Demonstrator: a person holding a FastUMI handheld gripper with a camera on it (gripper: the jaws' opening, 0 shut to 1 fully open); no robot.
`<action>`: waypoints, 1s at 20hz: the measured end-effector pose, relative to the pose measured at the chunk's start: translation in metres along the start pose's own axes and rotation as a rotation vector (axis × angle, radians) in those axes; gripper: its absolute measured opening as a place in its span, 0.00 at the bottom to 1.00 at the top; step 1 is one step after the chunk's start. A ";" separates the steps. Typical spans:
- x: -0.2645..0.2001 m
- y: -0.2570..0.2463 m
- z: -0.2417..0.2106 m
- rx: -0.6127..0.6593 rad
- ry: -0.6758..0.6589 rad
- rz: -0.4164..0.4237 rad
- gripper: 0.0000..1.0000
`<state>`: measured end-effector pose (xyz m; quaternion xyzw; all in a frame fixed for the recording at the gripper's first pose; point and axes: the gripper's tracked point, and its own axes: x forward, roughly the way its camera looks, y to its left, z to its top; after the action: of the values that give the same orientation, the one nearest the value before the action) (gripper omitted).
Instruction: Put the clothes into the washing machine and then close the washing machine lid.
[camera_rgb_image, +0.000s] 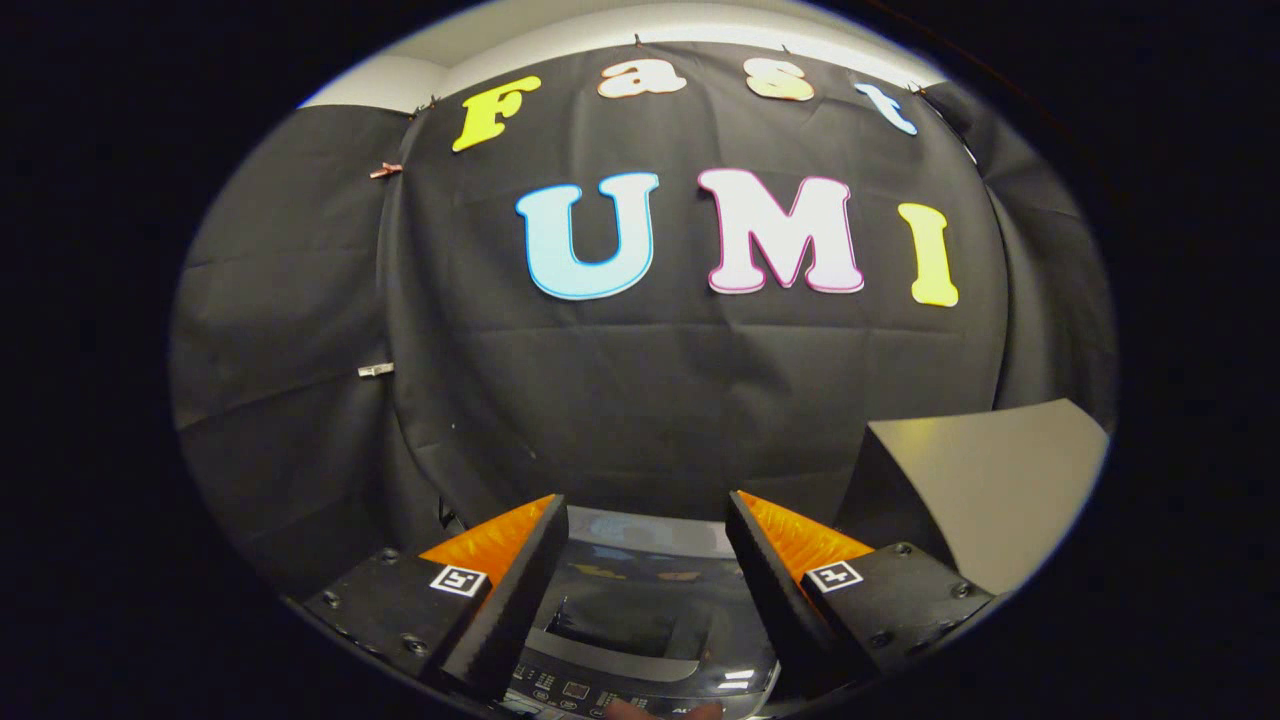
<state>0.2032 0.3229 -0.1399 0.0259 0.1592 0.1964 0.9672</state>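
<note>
My gripper (645, 510) is open, with a wide gap and nothing held between its fingers. Below and between the fingers lies the top of the washing machine (640, 570). Its dark glossy lid (625, 625) lies flat and shut over the tub. A control panel with small buttons (580, 690) runs along the near edge of the machine. No clothes are visible.
A grey box-like block (985, 480) stands to the right of the machine, just beyond the right finger. Black cloth (650, 400) hangs as the booth wall close behind the machine. A fingertip (630, 708) rests at the panel's near edge.
</note>
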 end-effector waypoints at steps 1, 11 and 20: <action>-0.008 -0.003 0.009 -0.012 -0.027 -0.007 1.00; -0.098 -0.038 0.056 -0.044 -0.156 -0.048 1.00; -0.180 -0.087 0.076 -0.002 -0.239 -0.123 0.99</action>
<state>0.1027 0.1735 -0.0245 0.0382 0.0440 0.1324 0.9895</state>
